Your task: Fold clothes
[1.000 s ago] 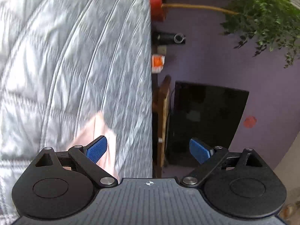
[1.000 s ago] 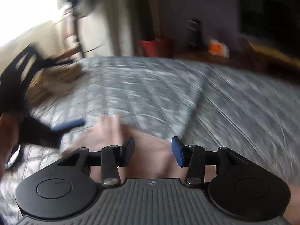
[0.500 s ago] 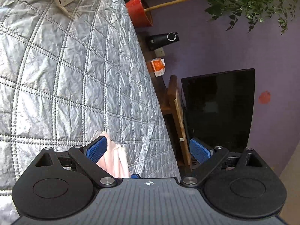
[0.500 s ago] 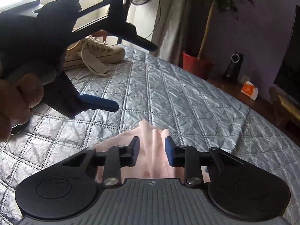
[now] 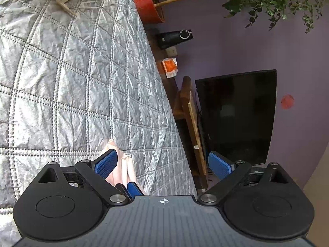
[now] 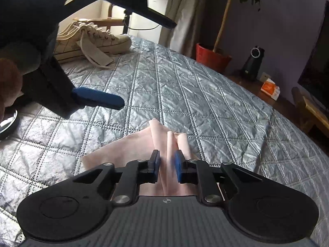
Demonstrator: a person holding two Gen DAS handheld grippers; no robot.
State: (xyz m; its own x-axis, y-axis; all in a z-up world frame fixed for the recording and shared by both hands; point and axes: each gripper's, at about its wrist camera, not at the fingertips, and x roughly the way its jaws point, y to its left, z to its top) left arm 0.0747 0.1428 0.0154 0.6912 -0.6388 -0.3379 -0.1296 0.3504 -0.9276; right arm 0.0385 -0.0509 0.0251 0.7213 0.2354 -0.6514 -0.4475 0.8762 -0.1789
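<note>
A pale pink garment lies partly flat on the silver quilted bedcover, its near end bunched into upright folds. My right gripper sits low over that bunch, its jaws shut on one fold between the blue pads. My left gripper hovers above and to the left, open wide and holding nothing. In the left wrist view the left gripper stays open, the pink garment shows beside its left pad, and the right gripper's fingertips pinch the cloth just below.
A cream sneaker with a paper tag rests at the far end of the bed. Past the bed's edge stand a red plant pot, a black speaker, an orange box, a wooden stand and a dark TV. A hand holds the left gripper.
My right gripper's jaws have narrowed onto the bunched pink fold. The left gripper has risen a little over the garment and stayed open.
</note>
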